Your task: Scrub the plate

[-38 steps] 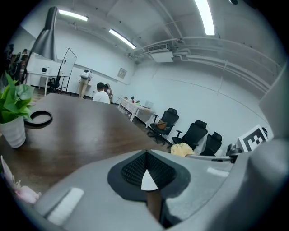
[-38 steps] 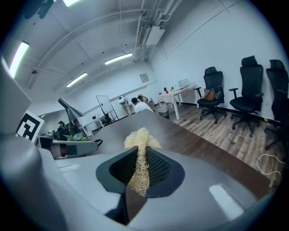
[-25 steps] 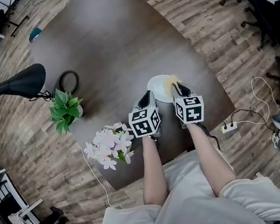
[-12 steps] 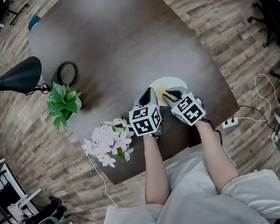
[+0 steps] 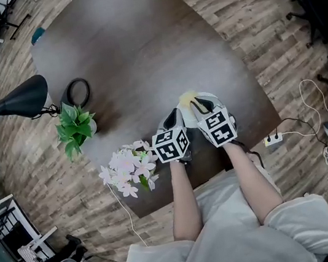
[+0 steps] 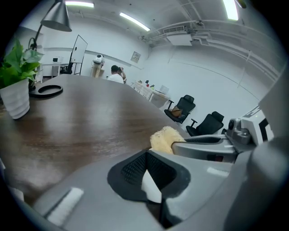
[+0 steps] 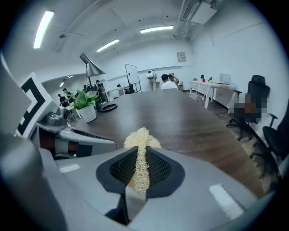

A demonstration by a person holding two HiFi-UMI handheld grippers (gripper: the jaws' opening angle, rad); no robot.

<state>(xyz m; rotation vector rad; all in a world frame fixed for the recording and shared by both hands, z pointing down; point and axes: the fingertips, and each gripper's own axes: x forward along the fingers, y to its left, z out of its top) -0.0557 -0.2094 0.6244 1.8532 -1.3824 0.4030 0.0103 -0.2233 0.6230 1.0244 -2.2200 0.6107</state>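
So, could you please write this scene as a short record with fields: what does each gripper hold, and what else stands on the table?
left gripper: fingers shut on the edge of the white plate
right gripper: fingers shut on the yellow scrubber
scrubber place: just ahead of the left gripper's fingers
table: dark wood
other things on it: potted plant, flowers, lamp

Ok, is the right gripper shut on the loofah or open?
Shut on it: in the right gripper view the right gripper has its jaws pressed on a flattened strip of the loofah, whose frayed end sticks out beyond.
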